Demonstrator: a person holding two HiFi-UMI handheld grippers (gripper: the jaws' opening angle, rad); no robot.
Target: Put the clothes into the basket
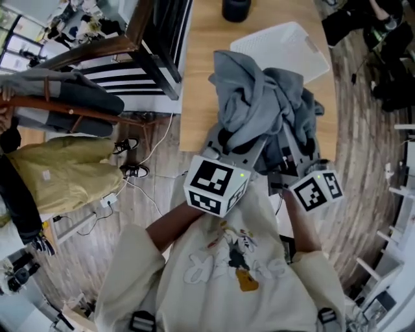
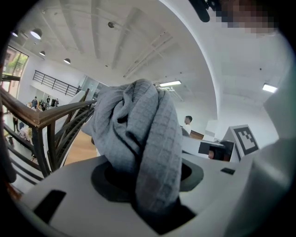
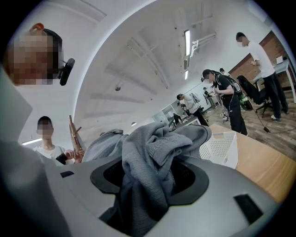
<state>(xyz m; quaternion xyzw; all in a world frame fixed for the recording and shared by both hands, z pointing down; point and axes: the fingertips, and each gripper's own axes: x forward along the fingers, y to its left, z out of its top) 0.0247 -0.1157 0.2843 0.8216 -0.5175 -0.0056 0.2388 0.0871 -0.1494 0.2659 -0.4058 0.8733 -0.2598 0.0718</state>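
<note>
A grey knitted garment [image 1: 259, 97] hangs bunched above the wooden table [image 1: 201, 71], held up by both grippers. My left gripper [image 1: 228, 141] is shut on one fold of it; in the left gripper view the cloth [image 2: 143, 148] fills the space between the jaws of the left gripper [image 2: 152, 190]. My right gripper [image 1: 299, 148] is shut on another part, and in the right gripper view the same grey cloth [image 3: 152, 157] is wedged in the right gripper [image 3: 148, 185]. The white perforated basket [image 1: 282, 45] lies on the table beyond the garment; the basket [image 3: 219, 148] also shows past the cloth.
A dark wooden rack [image 1: 97, 48] with clothes draped over it stands at the left, with a yellow garment [image 1: 65, 172] below. Cables [image 1: 146, 175] trail over the floor. A dark round object [image 1: 237, 8] sits at the table's far end. Several people [image 3: 226, 99] stand in the room.
</note>
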